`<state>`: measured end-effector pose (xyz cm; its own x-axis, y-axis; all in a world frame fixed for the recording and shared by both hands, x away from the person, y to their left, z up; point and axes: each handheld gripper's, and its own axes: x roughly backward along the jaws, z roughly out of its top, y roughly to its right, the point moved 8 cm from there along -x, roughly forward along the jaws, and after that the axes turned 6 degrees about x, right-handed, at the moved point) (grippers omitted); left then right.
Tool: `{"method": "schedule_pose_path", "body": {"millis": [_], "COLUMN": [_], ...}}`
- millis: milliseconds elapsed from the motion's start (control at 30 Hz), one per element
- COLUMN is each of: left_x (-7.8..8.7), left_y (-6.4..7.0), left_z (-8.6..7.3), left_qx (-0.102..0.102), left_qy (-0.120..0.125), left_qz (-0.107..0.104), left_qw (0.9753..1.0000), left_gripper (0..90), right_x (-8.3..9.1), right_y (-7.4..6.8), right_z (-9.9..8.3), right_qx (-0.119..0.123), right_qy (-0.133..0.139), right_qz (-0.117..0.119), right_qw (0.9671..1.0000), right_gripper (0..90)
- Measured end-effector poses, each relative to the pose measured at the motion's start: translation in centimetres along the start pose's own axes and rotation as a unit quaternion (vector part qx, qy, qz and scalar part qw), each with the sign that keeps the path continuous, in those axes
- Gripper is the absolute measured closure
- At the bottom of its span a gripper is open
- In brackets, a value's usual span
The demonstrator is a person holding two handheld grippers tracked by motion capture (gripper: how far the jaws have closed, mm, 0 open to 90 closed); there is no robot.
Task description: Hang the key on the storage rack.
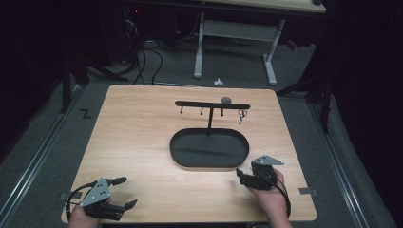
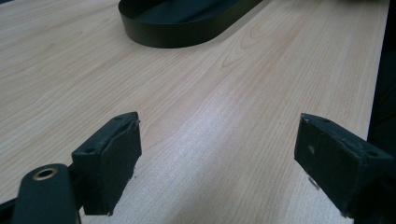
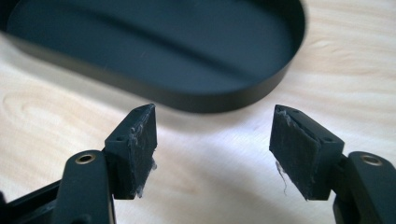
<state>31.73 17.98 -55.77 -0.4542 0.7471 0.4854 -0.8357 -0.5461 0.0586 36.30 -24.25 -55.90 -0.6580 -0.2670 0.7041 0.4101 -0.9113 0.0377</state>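
A black oval tray (image 1: 209, 161) lies in the middle of the wooden table (image 1: 138, 142). From its far rim rises a thin black T-shaped rack (image 1: 211, 105) with several short pegs. A small metal key-like piece (image 1: 242, 116) hangs from the rightmost peg. A grey round object (image 1: 226, 100) sits just behind the bar. My left gripper (image 1: 126, 192) rests open at the table's near left corner, nothing between its jaws (image 2: 218, 123); the tray (image 2: 187, 35) lies well ahead of it. My right gripper (image 1: 240, 176) is open and empty just short of the tray's near right rim (image 3: 196, 100), jaws (image 3: 215, 114) pointing at it.
A white-legged desk (image 1: 235, 31) stands on the floor beyond the table, with cables (image 1: 147, 61) to its left and a small white object (image 1: 218, 81) near the table's far edge. Bare wood spreads left of the tray and along the front edge.
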Motion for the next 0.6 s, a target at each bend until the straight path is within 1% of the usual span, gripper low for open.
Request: {"method": "schedule_pose_path", "body": {"millis": [33, 67, 100, 133, 167, 200, 267, 300, 333, 367, 400, 467, 533, 600], "left_x": [0.0, 0.0, 0.0, 0.0, 0.1, 0.2, 0.2, 0.2, 0.2, 0.1, 0.1, 0.1, 0.2, 0.2], "left_y": [0.0, 0.0, 0.0, 0.0, 0.0, 0.0, 0.0, -0.1, -0.1, -0.2, -0.2, -0.2, 0.0, 0.0], "left_z": [0.0, 0.1, 0.1, 0.1, 0.2, 0.3, 0.3, 0.3, 0.3, 0.3, 0.3, 0.3, 0.4, 0.4], "left_qx": [0.000, -0.001, 0.000, 0.000, 0.000, 0.000, 0.000, 0.001, 0.001, 0.002, 0.003, 0.002, -0.002, -0.003], "left_qy": [0.002, 0.003, 0.005, 0.005, 0.009, 0.011, 0.011, 0.010, 0.010, 0.010, 0.010, 0.010, 0.011, 0.013], "left_qz": [0.002, 0.002, 0.004, 0.004, 0.006, 0.007, 0.008, 0.009, 0.009, 0.009, 0.009, 0.009, 0.006, 0.005], "left_qw": [1.0000, 1.0000, 1.0000, 1.0000, 0.9999, 0.9999, 0.9999, 0.9999, 0.9999, 0.9999, 0.9999, 0.9999, 0.9999, 0.9999], "left_gripper": [15.3, 15.3, 15.3, 15.3, 15.3, 15.3, 15.3, 15.3, 15.3, 15.3, 15.3, 15.3, 15.3, 15.3], "right_x": [-0.2, -0.2, -0.2, -0.2, 0.0, 0.1, 0.4, 0.4, 0.4, 0.3, 0.2, 0.0, -0.1, -0.1], "right_y": [-0.7, -1.1, -1.5, -1.5, -2.4, -3.0, -4.1, -4.5, -4.5, -5.2, -5.3, -5.1, -4.8, -4.4], "right_z": [-0.9, -1.3, -1.7, -1.7, -2.3, -2.3, -2.0, -1.8, -1.8, -1.5, -1.4, -1.5, -1.9, -2.2], "right_qx": [0.011, 0.013, 0.016, 0.016, 0.025, 0.030, 0.043, 0.044, 0.044, 0.050, 0.059, 0.060, 0.048, 0.037], "right_qy": [0.006, 0.011, 0.017, 0.017, 0.030, 0.033, 0.049, 0.057, 0.057, 0.063, 0.064, 0.059, 0.052, 0.049], "right_qz": [0.003, 0.004, 0.004, 0.004, 0.002, 0.006, 0.012, 0.016, 0.016, 0.016, 0.015, 0.009, 0.006, 0.003], "right_qw": [0.9999, 0.9998, 0.9997, 0.9997, 0.9992, 0.9990, 0.9978, 0.9973, 0.9973, 0.9966, 0.9961, 0.9964, 0.9975, 0.9981], "right_gripper": [30.2, 30.1, 30.1, 30.1, 30.4, 30.3, 30.2, 30.2, 30.2, 30.1, 30.1, 30.1, 30.1, 30.3]}}
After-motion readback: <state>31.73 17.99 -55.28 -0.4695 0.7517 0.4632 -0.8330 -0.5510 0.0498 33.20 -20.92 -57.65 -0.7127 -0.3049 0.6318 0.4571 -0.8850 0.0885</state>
